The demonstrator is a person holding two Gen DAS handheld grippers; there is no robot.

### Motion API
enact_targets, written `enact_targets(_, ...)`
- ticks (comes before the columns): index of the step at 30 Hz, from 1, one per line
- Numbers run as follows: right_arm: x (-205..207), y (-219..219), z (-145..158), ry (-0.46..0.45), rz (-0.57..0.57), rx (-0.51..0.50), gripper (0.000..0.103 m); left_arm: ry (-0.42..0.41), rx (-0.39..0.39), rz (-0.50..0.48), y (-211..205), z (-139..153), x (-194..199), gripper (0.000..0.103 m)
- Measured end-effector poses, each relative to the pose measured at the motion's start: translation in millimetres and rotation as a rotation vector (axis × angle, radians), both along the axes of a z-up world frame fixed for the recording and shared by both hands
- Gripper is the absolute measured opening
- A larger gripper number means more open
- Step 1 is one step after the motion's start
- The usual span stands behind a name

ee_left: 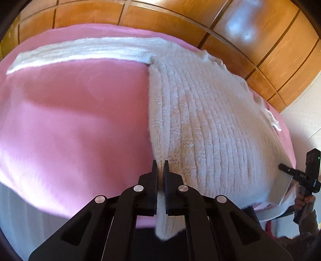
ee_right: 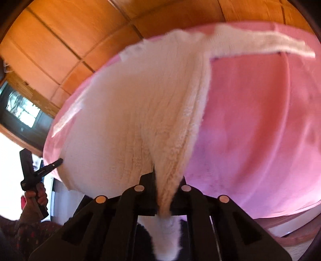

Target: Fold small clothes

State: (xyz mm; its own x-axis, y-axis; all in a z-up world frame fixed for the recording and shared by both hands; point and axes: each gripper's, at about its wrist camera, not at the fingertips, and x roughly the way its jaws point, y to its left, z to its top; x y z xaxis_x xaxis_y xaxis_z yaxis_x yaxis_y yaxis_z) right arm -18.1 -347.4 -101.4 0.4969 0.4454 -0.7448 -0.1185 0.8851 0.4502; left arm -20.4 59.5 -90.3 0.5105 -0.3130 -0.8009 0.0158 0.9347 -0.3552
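- Left wrist view: left gripper [ee_left: 159,162] is pinched narrow on the near hem of the white sweater [ee_left: 200,110], with a fold of knit caught between the fingers and a tail hanging below.
- Right wrist view: right gripper [ee_right: 168,176] is likewise clamped on a bunched strip of the sweater's near edge. This picture is blurred, so the finer detail is lost.
- Sweater lies spread on a pink blanket [ee_left: 70,120], body running away from the cameras. 1 sleeve [ee_left: 80,52] is stretched flat sideways along the far edge, and wooden panels [ee_left: 160,16] stand behind.
- Step in hand, as I judge it: lifting the hem to carry it over toward the neckline.
- To do it well, raise both grips level and together and hold the hem taut between the 2 so it does not sag. Bringing the sleeve in across the body first would give a tidier fold.
- Risk: the pinches are small and the knit could slip out.
- Material: thick ribbed knit with a braided band down the middle, fuzzy, soft and stretchy. It will drape and pull long rather than hold a crease.
- Blanket looks like smooth fleece that may grip the knit a little.
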Motion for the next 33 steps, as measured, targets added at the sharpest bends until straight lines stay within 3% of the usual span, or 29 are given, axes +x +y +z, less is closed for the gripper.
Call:
enact_targets(4, 8.2, 3.7, -29.0, 0.087, 0.026, -0.093, 0.008, 0.053, 0.079, 0.006, -9.8, -11.6, -6.5, 0.005)
enact_targets(6, 9.9, -3.1, -36.9, 0.101, 0.015, -0.059, 0.013, 0.040, 0.106, 0.025, -15.1, -1.6, -2.2, 0.016)
enact_targets(7, 11.1, -6.3, -33.3, 0.085, 0.006, -0.049, 0.017, 0.018, 0.113, 0.033, -16.8, 5.5, 0.3, 0.032)
enact_targets(8, 12.8, -12.2, -27.1, 0.058, -0.018, -0.054, 0.032, -0.009, 0.118, 0.037, -18.4, 12.5, 1.8, 0.043)
enact_targets(9, 11.7, -22.2, -23.4, 0.039, -0.043, -0.052, 0.045, -0.055, 0.129, 0.037, -23.2, 23.3, 5.4, 0.044)
enact_targets(10, 14.6, -34.7, -19.0, 0.020, -0.083, -0.037, 0.047, -0.086, 0.140, 0.029, -29.9, 31.6, 9.6, 0.044)
enact_targets(13, 33.7, -85.4, -6.5, -0.025, -0.258, 0.022, 0.047, -0.163, 0.167, -0.010, -56.0, 49.0, 31.8, 0.045)
enact_targets(15, 48.4, -119.1, -4.6, -0.042, -0.378, 0.047, 0.047, -0.186, 0.171, -0.058, -84.6, 50.4, 51.8, 0.053)
enact_targets(20, 99.8, -214.0, -16.3, -0.048, -0.688, 0.168, 0.040, -0.178, 0.190, -0.136, -143.2, 37.2, 86.3, 0.054)
enact_targets(23, 135.6, -250.7, -23.4, -0.044, -0.807, 0.208, 0.040, -0.144, 0.178, -0.166, -170.4, 25.5, 104.0, 0.054)
enact_targets(32, 220.7, -317.3, -50.0, -0.008, -0.970, 0.246, 0.034, -0.033, 0.202, -0.163, -183.0, -7.8, 126.1, 0.054)
enact_targets(33, 229.4, -317.6, -51.5, 0.001, -0.973, 0.245, 0.027, -0.029, 0.199, -0.159, -183.2, -9.5, 127.7, 0.055)
